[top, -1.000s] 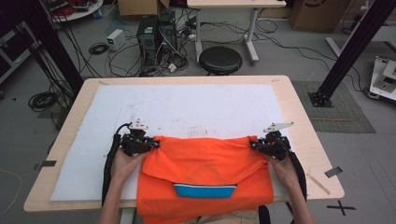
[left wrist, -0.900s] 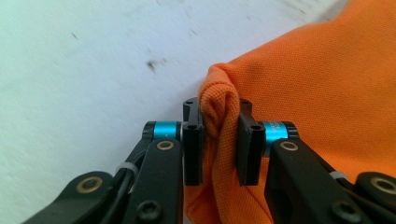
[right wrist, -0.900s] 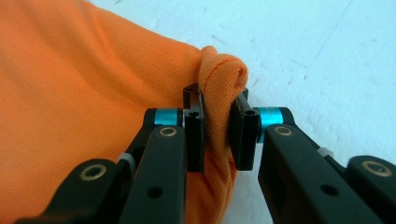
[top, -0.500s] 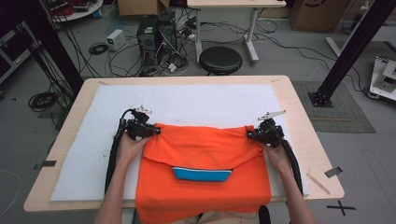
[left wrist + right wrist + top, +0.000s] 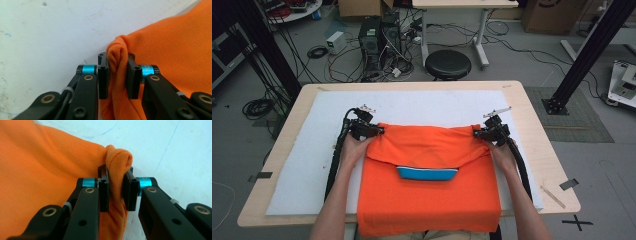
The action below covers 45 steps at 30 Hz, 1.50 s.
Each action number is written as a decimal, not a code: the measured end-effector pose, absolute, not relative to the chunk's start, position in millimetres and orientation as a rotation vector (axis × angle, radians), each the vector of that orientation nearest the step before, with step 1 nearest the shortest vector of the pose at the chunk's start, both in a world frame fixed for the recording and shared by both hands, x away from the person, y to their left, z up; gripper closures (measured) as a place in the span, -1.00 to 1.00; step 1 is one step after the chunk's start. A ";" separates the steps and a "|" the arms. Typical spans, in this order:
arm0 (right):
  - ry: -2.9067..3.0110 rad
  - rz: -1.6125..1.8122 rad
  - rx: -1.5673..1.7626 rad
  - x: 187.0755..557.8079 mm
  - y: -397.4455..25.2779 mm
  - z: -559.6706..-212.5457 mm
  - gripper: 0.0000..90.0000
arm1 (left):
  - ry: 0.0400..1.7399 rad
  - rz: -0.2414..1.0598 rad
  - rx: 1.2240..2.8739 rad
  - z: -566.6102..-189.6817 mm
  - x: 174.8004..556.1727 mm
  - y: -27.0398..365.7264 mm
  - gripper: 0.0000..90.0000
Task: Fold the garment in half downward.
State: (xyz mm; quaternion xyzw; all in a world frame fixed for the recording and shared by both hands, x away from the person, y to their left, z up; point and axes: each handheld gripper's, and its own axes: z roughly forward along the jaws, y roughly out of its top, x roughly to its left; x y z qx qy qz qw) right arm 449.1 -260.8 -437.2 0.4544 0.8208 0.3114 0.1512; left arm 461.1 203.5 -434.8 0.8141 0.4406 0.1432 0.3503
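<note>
Covering wooden table (image 5: 532, 131): white mat (image 5: 432, 107)

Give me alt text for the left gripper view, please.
The left tool is shut on a bunched corner of an orange shirt, just above a white table cover.

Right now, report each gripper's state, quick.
Left gripper: closed on a bunched corner of the orange shirt.
Right gripper: closed on the shirt's other corner.

Black two-jaw tool (image 5: 117, 75), cyan collars, brass rivets, black trailing cables, bare forearms
</note>
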 end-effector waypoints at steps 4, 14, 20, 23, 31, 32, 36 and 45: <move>2.354 0.882 1.317 462.5 -258.2 -436.6 0.75 | 1.164 0.381 2.059 -437.8 465.7 207.0 0.68; 2.323 0.879 1.371 485.7 -256.3 -436.8 0.75 | 1.220 0.367 2.066 -435.4 488.2 205.3 0.68; 2.290 0.892 1.406 497.8 -256.4 -438.6 0.74 | 1.243 0.392 2.048 -436.2 497.1 202.8 0.67; 2.276 0.924 1.447 499.0 -258.0 -439.8 0.67 | 1.261 0.382 2.030 -436.9 496.7 203.8 0.66; 2.194 0.958 1.498 486.4 -273.8 -426.6 -0.14 | 1.274 0.442 1.999 -425.0 486.0 212.6 0.04; 2.177 0.986 1.506 481.4 -276.2 -423.7 -0.15 | 1.258 0.453 1.995 -423.4 483.1 213.6 0.03; 2.160 1.023 1.462 459.4 -280.1 -417.9 -0.18 | 1.201 0.486 2.004 -418.5 460.7 214.7 0.03; 2.135 1.114 1.413 402.9 -288.8 -425.8 -0.21 | 1.154 0.503 1.984 -431.1 407.1 220.4 0.03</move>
